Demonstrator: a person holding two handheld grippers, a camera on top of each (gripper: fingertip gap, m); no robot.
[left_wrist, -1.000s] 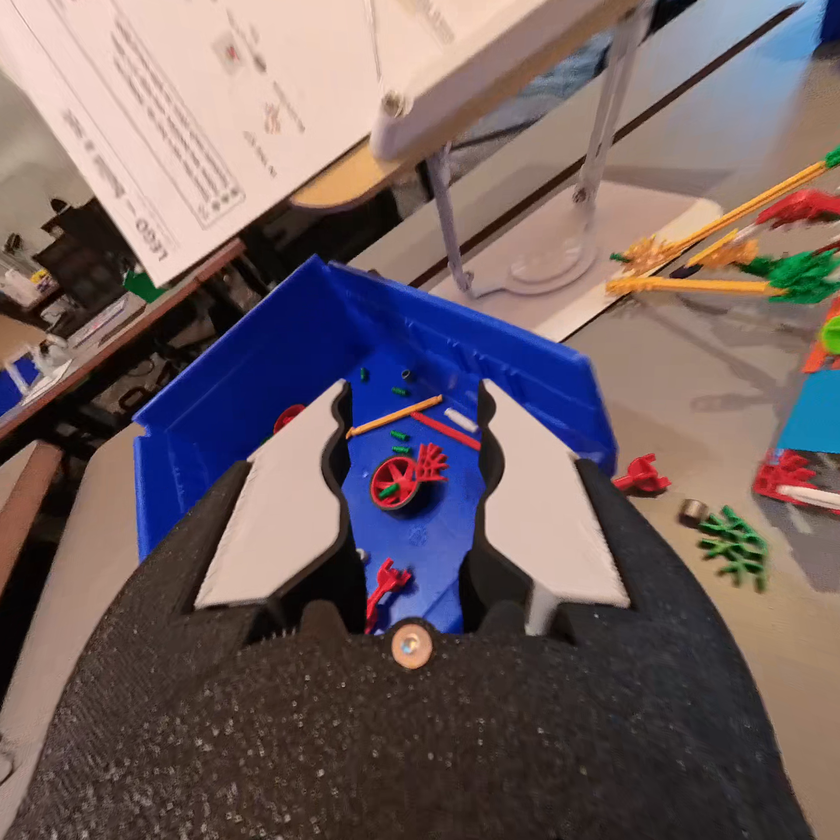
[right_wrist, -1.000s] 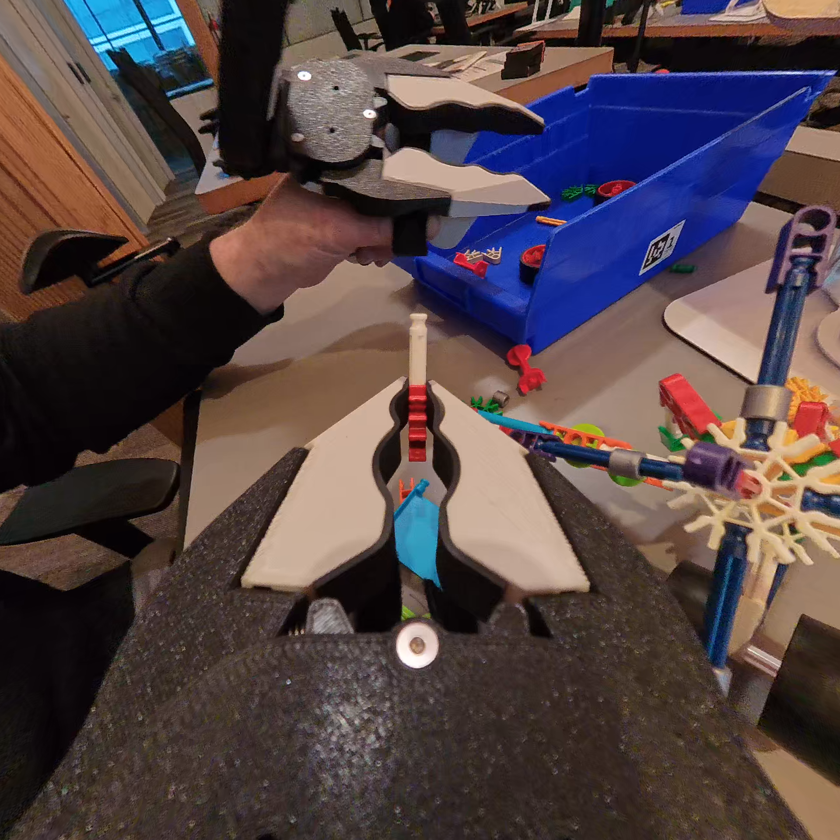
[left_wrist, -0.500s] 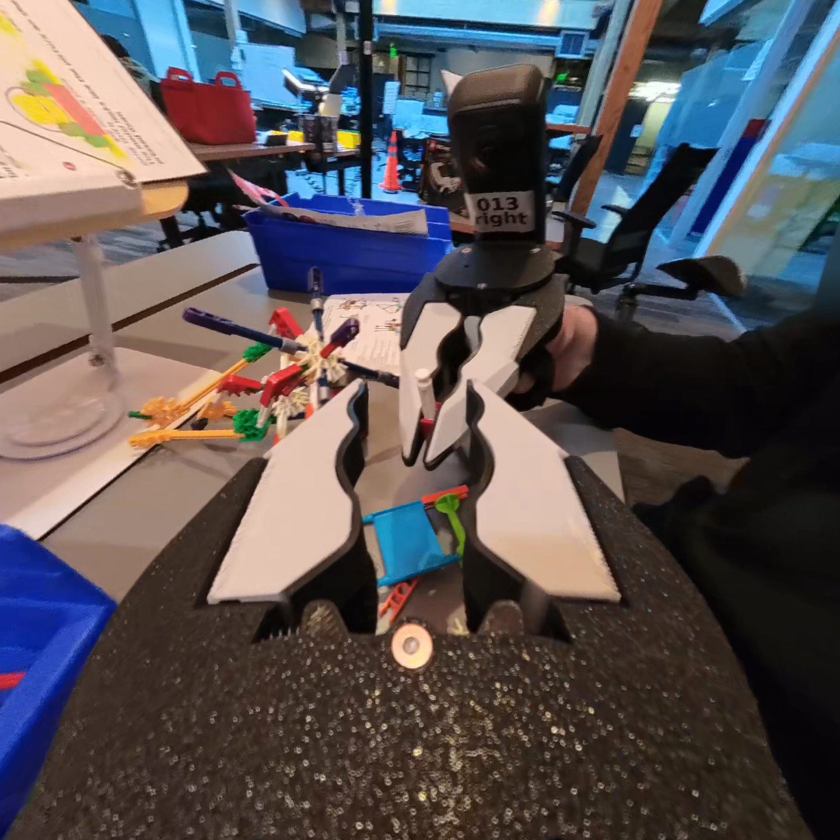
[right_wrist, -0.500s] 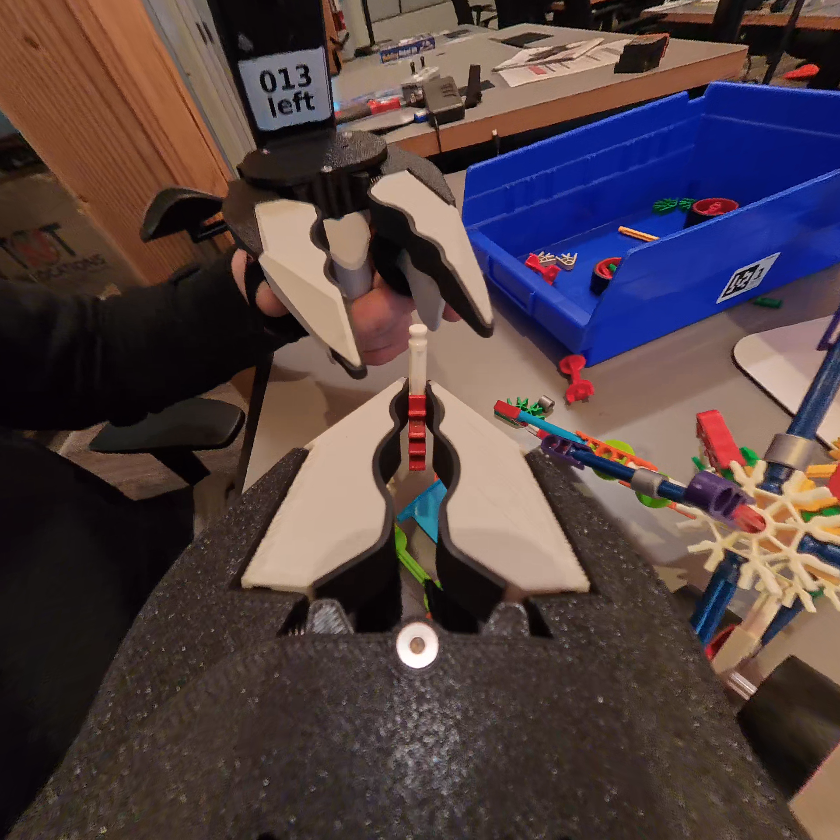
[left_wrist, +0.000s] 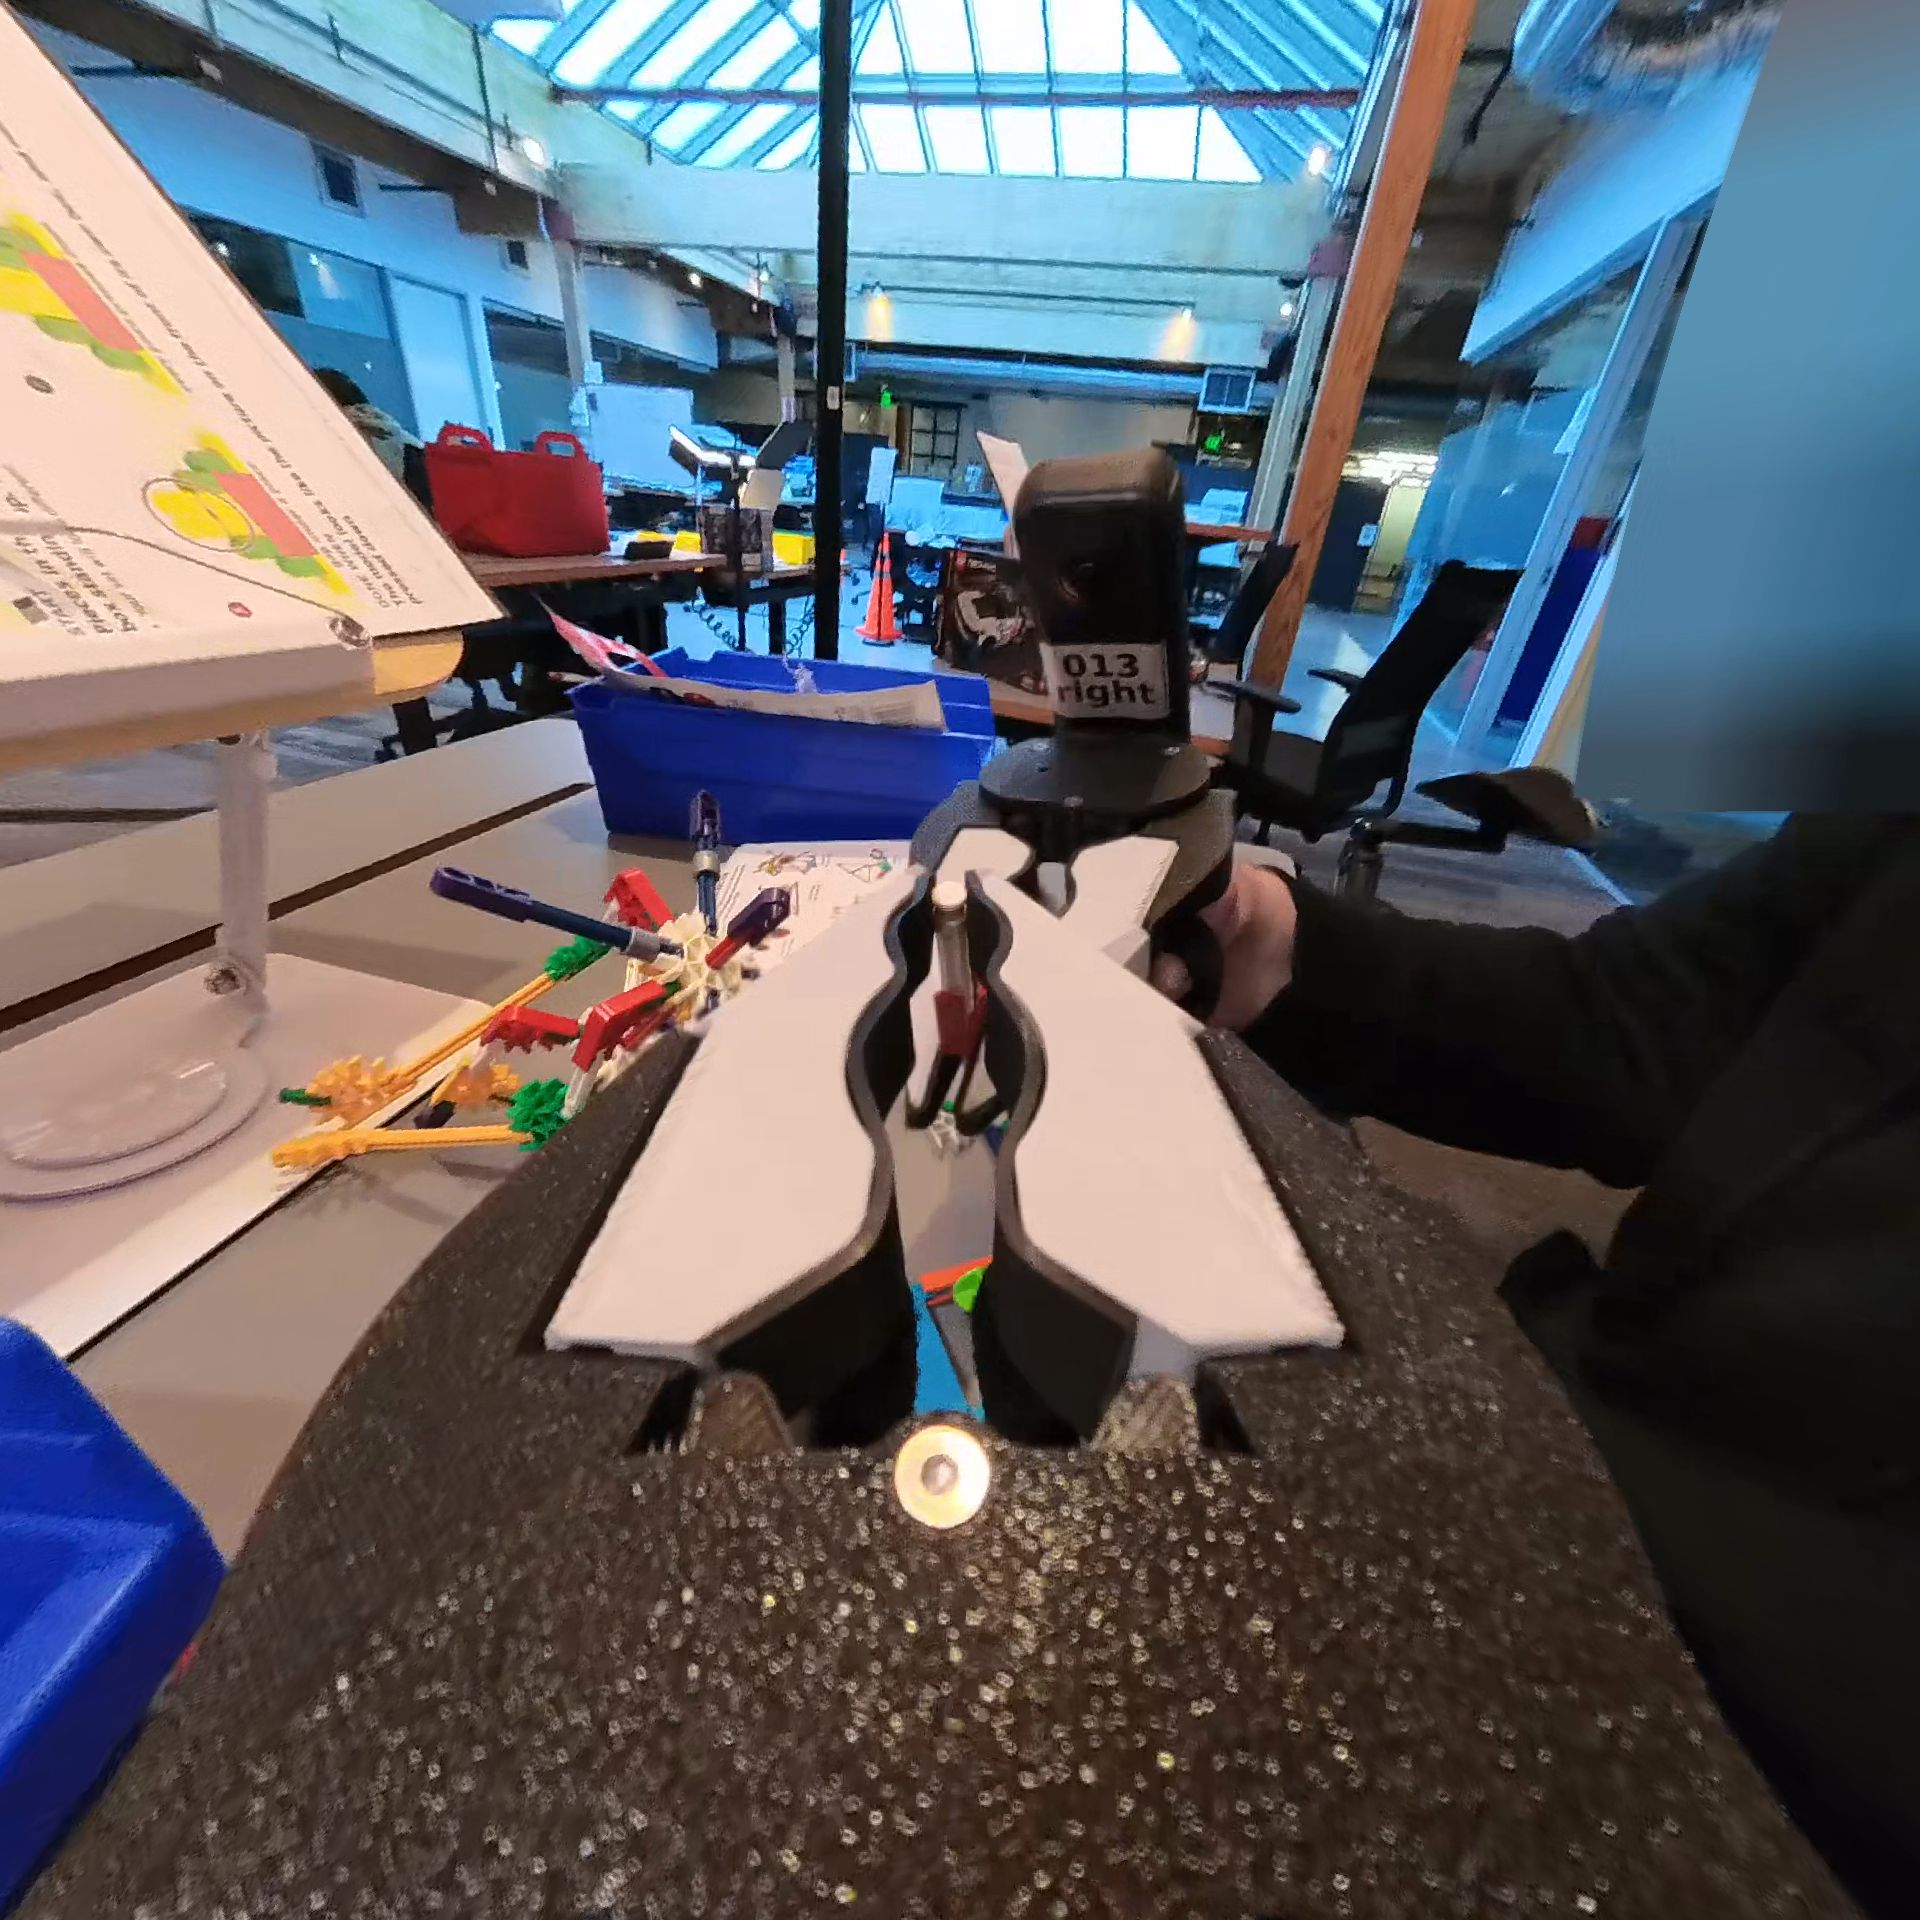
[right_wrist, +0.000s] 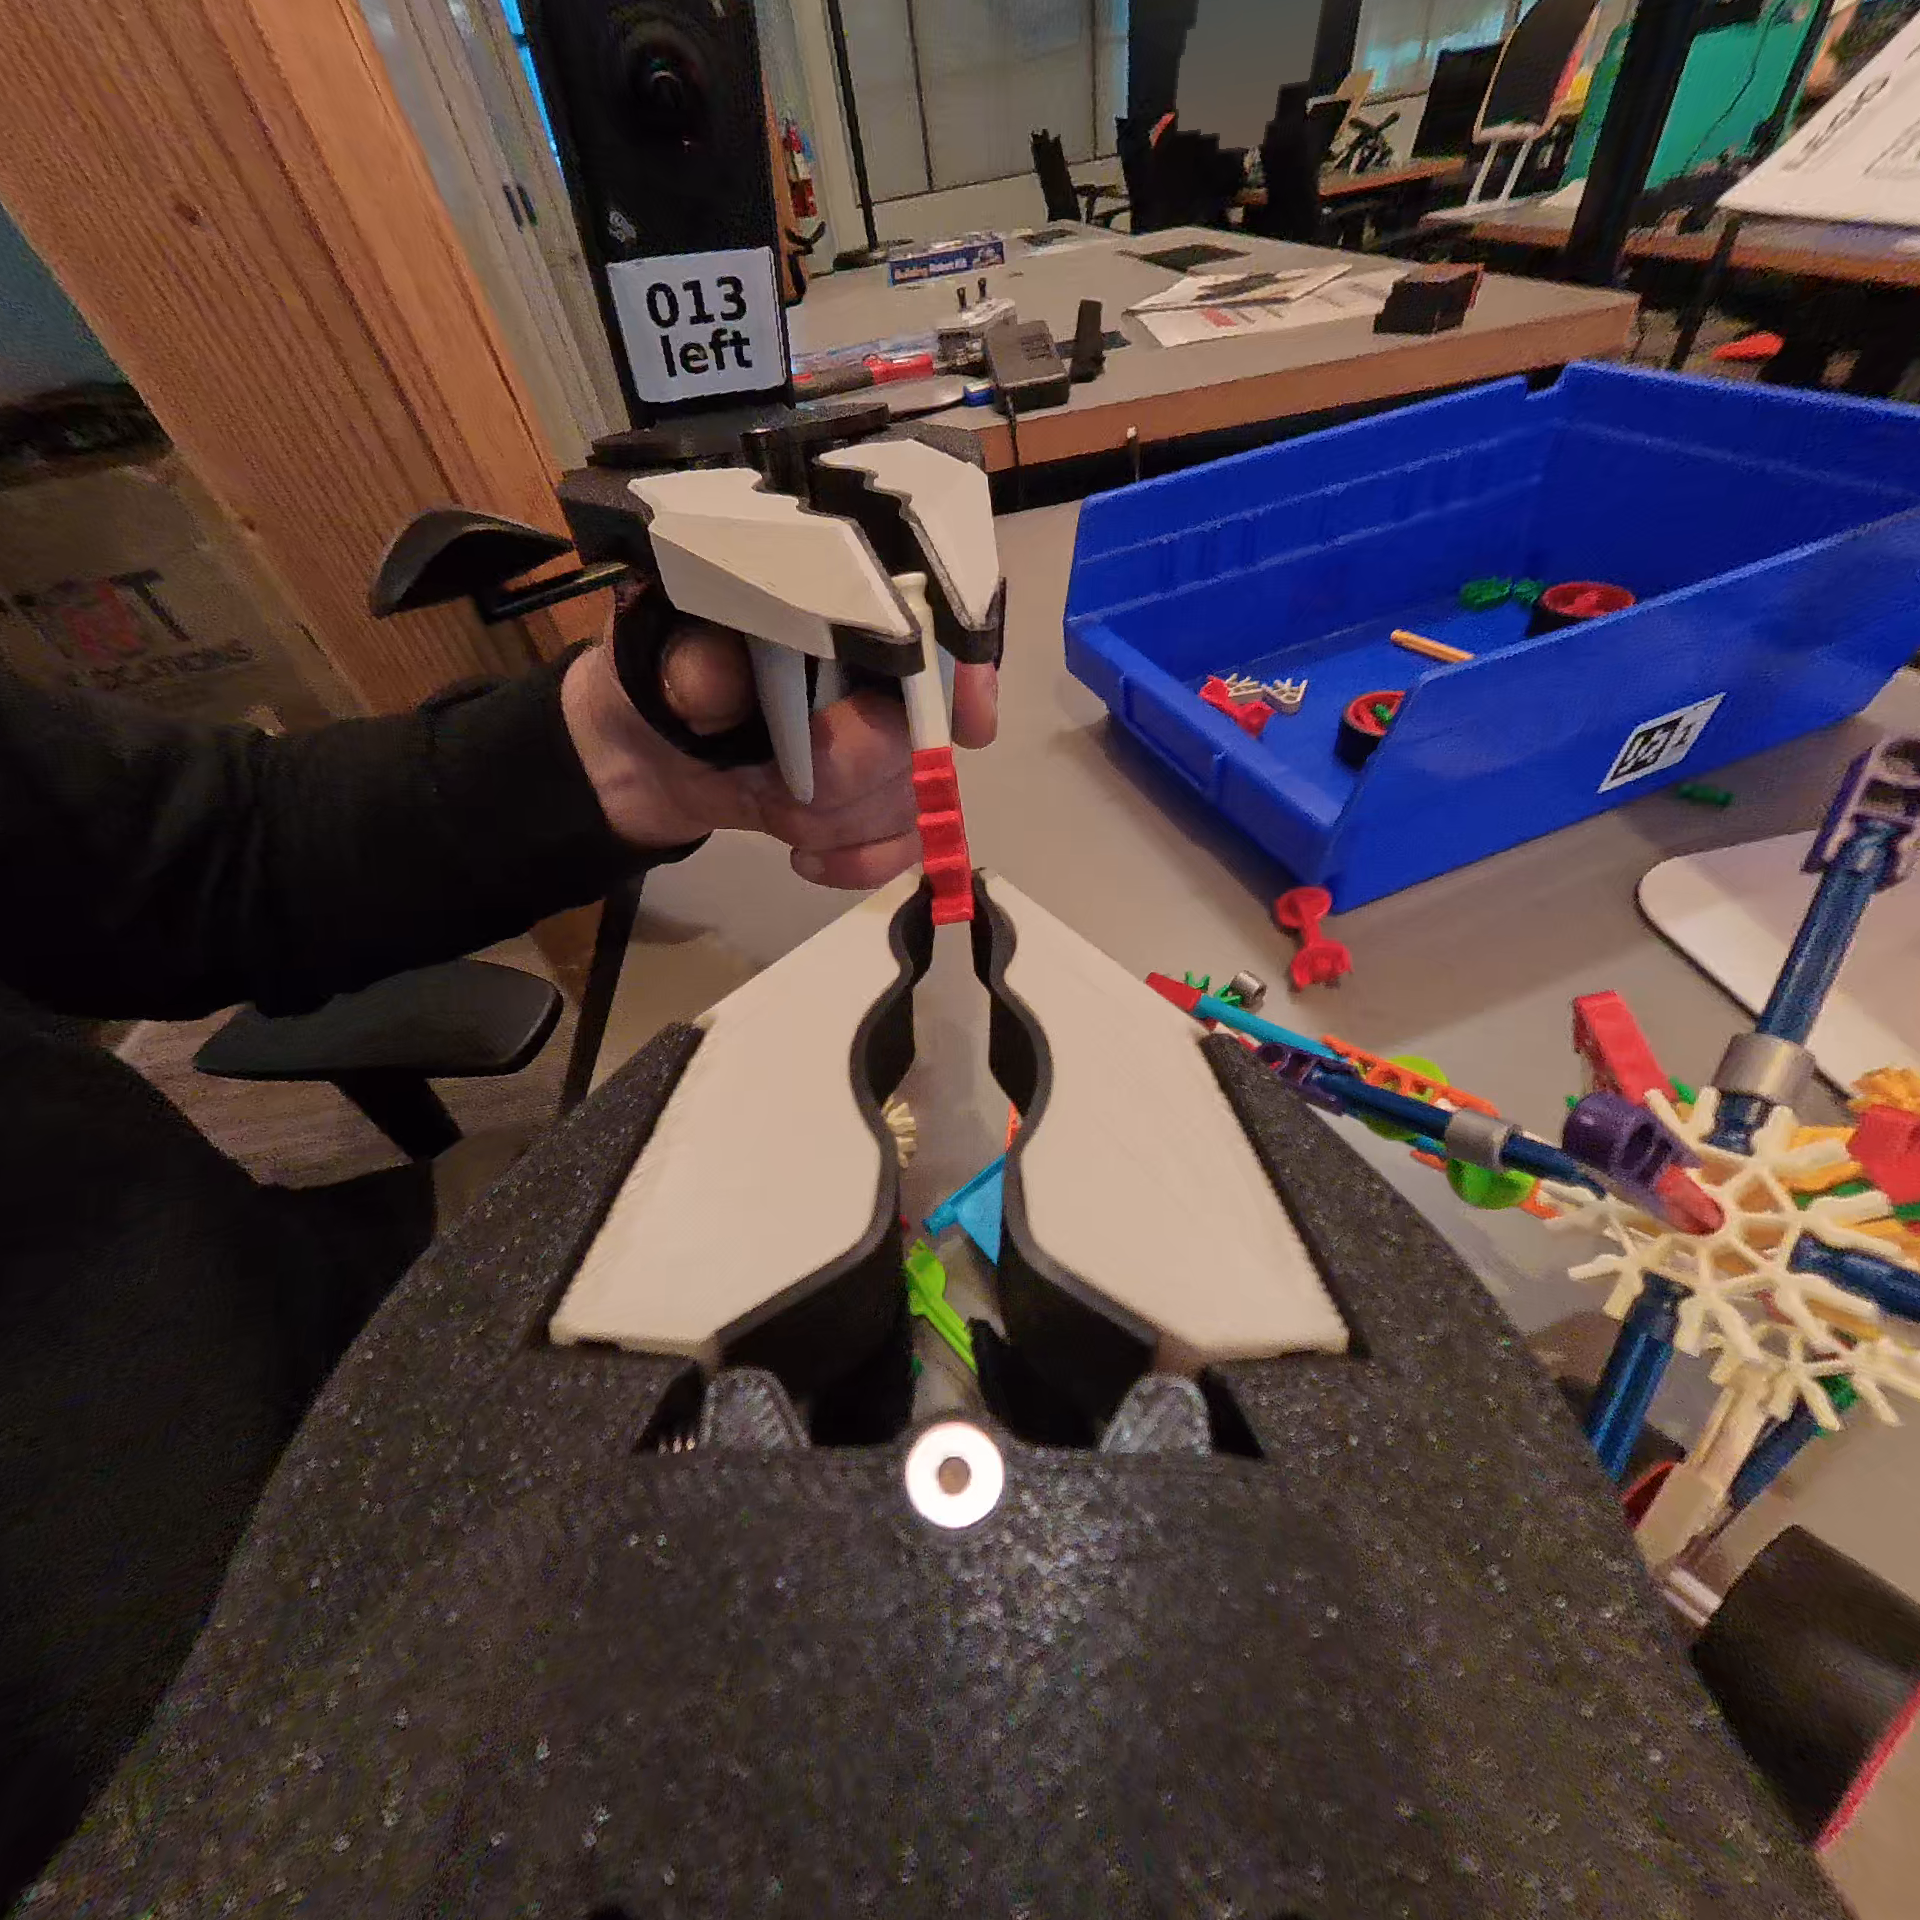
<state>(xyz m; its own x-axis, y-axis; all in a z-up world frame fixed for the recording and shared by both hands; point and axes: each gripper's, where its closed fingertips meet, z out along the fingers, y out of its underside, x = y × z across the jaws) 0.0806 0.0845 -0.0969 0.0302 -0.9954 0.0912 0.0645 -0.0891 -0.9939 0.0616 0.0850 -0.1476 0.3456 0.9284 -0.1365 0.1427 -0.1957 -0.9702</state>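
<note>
An open workshop hall with a glazed roof surrounds a grey tabletop. On it, right of the grippers in the right wrist view, sits a large blue plastic bin holding a few small red, green and orange parts. A multicoloured rod-and-connector model stands nearer at the right edge; a loose red connector lies just before the bin. A white document stand rises at the left in the left wrist view.

The two grippers face each other above the table, tips close. Between them runs a slim white plastic rod carrying a red ribbed clip; its long axis spans from one gripper straight to the other. The left gripper is closed on the rod's white end. The right gripper pinches the red clip at its fingertips. A flat blue panel and green piece lie on the table beneath the right gripper.
</note>
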